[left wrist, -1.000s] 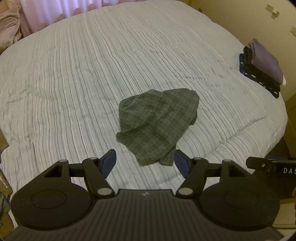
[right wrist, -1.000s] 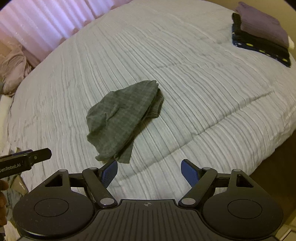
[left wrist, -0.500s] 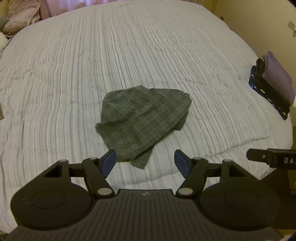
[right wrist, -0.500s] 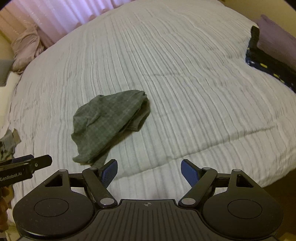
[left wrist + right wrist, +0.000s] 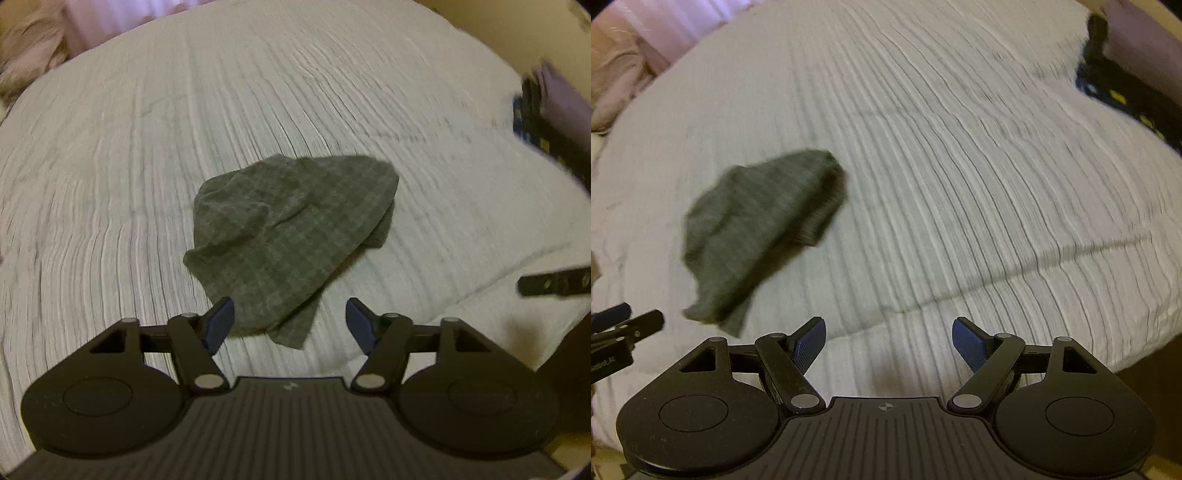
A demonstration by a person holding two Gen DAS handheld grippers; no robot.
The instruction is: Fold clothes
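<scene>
Ahead of the left hand-held gripper (image 5: 290,325), a matt black plastic frame with ribbed blue pads (image 5: 221,325), lies a crumpled grey-green checked woven cloth (image 5: 291,236) on the bed's (image 5: 110,166) ribbed, crinkled white fabric quilt.

Folded clothes stack (image 5: 554,110) blurred, cut off at right edge

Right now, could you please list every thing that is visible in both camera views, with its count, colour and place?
crumpled grey checked garment: one, dark grey, middle of the bed, unfolded.
ribbed white bedspread: one, white, covering the bed.
stack of folded clothes: one stack, purple on top of dark navy, far right edge of the bed.
bundle of beige-pink cloth: one, far left beside the bed.
pink curtain: one, behind the bed.
left tool: one, black with blue pads, open, over the garment's near corner.
right tool: one, black with blue pads, open, over bare bedspread.
</scene>
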